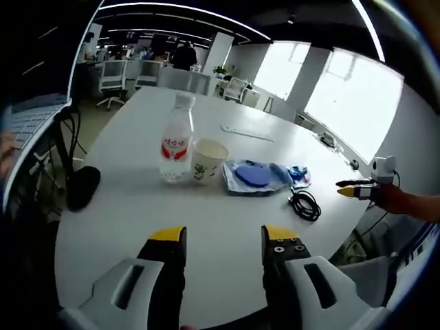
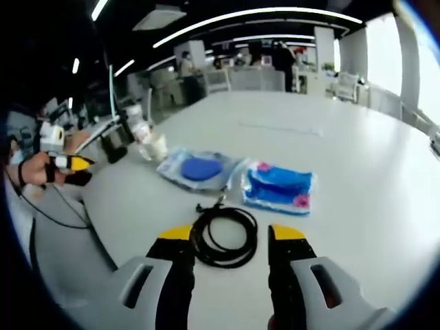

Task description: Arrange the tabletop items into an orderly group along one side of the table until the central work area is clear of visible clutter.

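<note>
A clear water bottle (image 1: 176, 144) with a red label stands on the white table (image 1: 137, 206), and a paper cup (image 1: 207, 159) stands right beside it. To their right lie a clear bag with a blue disc (image 1: 253, 176), a blue patterned packet (image 1: 297, 173) and a coiled black cable (image 1: 305, 204). My left gripper (image 1: 223, 239) is open above the bare near table. My right gripper (image 2: 230, 237) is open with the black cable (image 2: 224, 237) just ahead of its tips. Beyond lie the disc bag (image 2: 201, 168), the blue packet (image 2: 278, 187), the cup (image 2: 155, 146) and the bottle (image 2: 139, 130). The right gripper (image 1: 354, 189) also enters the left gripper view at the table's right edge.
A black mouse-like object (image 1: 82, 187) hangs at the table's left edge beside cables. A long thin strip (image 1: 246, 133) lies farther back on the table. Office chairs (image 1: 113, 79) stand beyond the far end. A person's hand holds the left gripper (image 2: 69, 163) in the right gripper view.
</note>
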Demonstrator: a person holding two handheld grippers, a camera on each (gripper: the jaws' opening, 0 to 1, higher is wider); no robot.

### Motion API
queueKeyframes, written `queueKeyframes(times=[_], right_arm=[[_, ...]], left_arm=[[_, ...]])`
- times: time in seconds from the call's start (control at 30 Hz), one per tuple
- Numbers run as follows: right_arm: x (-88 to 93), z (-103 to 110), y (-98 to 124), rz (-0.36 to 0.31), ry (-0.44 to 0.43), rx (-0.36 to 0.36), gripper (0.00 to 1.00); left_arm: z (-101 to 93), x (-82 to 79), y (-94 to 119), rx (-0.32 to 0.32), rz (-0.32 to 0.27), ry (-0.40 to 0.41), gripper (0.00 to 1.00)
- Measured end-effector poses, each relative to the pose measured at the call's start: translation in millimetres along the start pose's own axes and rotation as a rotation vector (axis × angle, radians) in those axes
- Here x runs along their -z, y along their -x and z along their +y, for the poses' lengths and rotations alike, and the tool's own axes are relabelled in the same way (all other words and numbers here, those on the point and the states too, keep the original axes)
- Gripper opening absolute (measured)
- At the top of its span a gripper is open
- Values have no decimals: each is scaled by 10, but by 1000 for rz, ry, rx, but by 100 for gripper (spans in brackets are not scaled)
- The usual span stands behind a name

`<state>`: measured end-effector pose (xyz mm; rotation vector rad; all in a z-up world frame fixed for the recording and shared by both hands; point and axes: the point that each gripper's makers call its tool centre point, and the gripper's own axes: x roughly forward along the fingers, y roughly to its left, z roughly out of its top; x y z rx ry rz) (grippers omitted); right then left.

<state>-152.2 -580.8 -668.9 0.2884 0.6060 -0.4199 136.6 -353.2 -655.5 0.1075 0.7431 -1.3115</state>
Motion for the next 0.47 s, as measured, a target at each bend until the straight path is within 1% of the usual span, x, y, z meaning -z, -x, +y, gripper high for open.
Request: queueKeyframes(times=[0.13, 0.27, 0.37, 0.47], right_arm=[[116, 124, 47, -2, -13, -11, 45], [263, 239, 30, 24, -28, -17, 46], [278, 288, 33, 18, -55, -21, 46], [298, 315, 20, 22, -62, -23, 46]], left_arm=[[17, 84, -6, -10, 8, -8, 44], [23, 133, 10, -19, 10, 0, 44], [33, 138, 19, -22, 11, -8, 44], [44, 135, 33, -22, 9, -6, 44]])
